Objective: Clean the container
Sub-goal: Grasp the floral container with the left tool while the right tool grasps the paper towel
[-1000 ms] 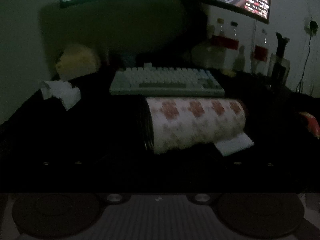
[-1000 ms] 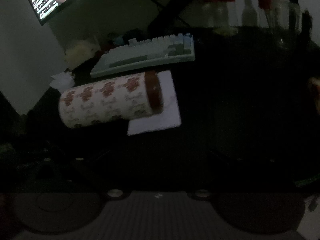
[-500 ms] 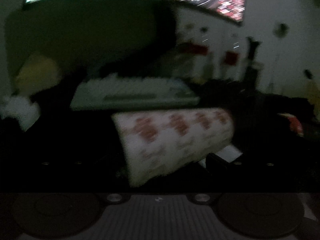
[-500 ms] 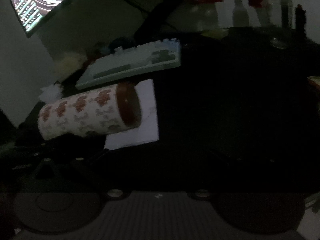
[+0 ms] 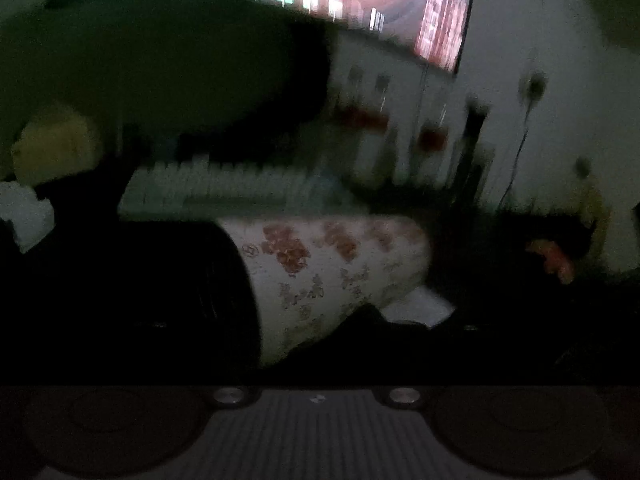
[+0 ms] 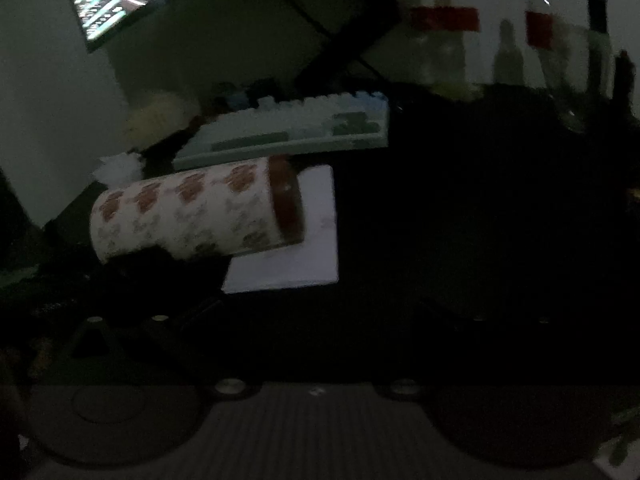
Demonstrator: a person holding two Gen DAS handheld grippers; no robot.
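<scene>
i see the patterned container (image 6: 192,210) lying on its side on the dark desk, just near of the keyboard (image 6: 288,132), its brown-rimmed end over a white sheet (image 6: 296,256). both views are too dark; i cannot tell whether either tong is apart or together.

Patterned container (image 6: 192,212) sideways, overlapping white sheet (image 6: 308,248).
</scene>
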